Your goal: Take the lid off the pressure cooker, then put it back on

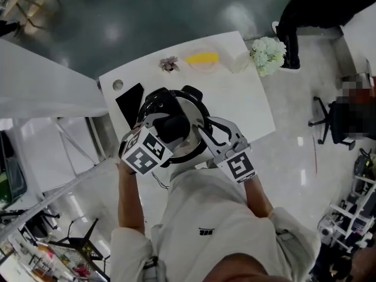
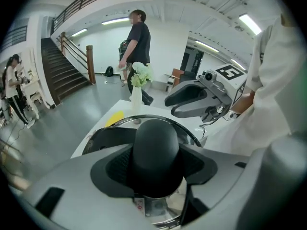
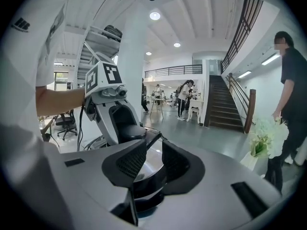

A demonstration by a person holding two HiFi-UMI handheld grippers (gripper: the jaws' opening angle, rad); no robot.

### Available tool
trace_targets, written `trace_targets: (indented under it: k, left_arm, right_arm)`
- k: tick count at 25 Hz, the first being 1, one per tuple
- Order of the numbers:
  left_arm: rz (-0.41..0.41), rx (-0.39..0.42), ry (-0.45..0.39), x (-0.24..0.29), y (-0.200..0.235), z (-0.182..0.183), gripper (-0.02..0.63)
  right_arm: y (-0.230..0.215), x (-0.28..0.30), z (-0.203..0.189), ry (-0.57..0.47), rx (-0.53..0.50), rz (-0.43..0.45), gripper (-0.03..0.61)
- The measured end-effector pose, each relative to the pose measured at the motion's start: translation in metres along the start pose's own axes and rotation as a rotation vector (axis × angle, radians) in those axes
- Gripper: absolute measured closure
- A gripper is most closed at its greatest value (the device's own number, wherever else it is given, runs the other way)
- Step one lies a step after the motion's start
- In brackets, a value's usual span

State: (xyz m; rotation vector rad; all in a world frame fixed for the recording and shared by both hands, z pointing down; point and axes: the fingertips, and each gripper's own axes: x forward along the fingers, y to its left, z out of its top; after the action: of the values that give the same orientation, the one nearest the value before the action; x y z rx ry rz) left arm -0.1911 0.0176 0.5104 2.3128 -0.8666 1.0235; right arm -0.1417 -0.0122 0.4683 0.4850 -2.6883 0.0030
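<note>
The steel pressure cooker (image 1: 192,111) stands on the white table (image 1: 247,107) right in front of me. My left gripper (image 1: 167,123) comes down over the lid from the left. In the left gripper view its pads sit against both sides of the lid's black knob (image 2: 156,147), shut on it. My right gripper (image 1: 205,135) reaches the cooker's near right edge. In the right gripper view its jaws (image 3: 153,159) stand narrow around the cooker's black side handle (image 3: 146,195), with the shiny lid (image 3: 149,169) showing in the gap. The lid lies on the pot.
Behind the cooker on the table lie a black tablet (image 1: 129,101), a small pink flower (image 1: 169,63), a yellow object (image 1: 202,57) and a vase of white flowers (image 1: 268,54). A person's legs (image 1: 311,10) are beyond the table's far right corner, an office chair (image 1: 329,119) to its right.
</note>
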Motion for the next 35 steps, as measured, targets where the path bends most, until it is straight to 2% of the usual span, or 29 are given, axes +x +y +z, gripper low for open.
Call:
trace_targets:
  k: [3, 8, 12, 16, 21, 25, 32, 35]
  left_arm:
    - [0.020, -0.064, -0.007, 0.004, 0.001, 0.000, 0.325]
    - [0.059, -0.050, 0.016, 0.013, -0.001, -0.004, 0.325]
    - [0.082, -0.059, 0.009, 0.013, -0.002, -0.003, 0.325]
    - [0.112, -0.095, -0.004, 0.013, 0.000, -0.003, 0.325]
    - [0.147, -0.134, -0.015, 0.014, 0.002, -0.003, 0.324]
    - [0.187, -0.188, -0.030, 0.013, 0.005, -0.005, 0.324]
    - [0.247, -0.260, -0.046, 0.013, 0.007, -0.006, 0.324]
    - [0.276, -0.292, -0.053, 0.013, 0.007, -0.005, 0.324]
  right_arm:
    - [0.001, 0.002, 0.001, -0.004, -0.002, 0.007, 0.474]
    - [0.001, 0.001, 0.001, 0.015, 0.023, 0.009, 0.474]
    - [-0.001, 0.001, -0.001, -0.002, -0.004, 0.019, 0.474]
    - [0.000, 0.001, -0.001, 0.024, 0.032, 0.025, 0.474]
    - [-0.001, 0.004, -0.002, 0.010, 0.006, 0.049, 0.474]
    - [-0.001, 0.006, -0.003, 0.036, 0.032, 0.060, 0.476]
    - [-0.004, 0.009, 0.000, 0.009, 0.023, 0.077, 0.475]
    - [-0.007, 0.009, 0.002, -0.040, 0.000, 0.079, 0.476]
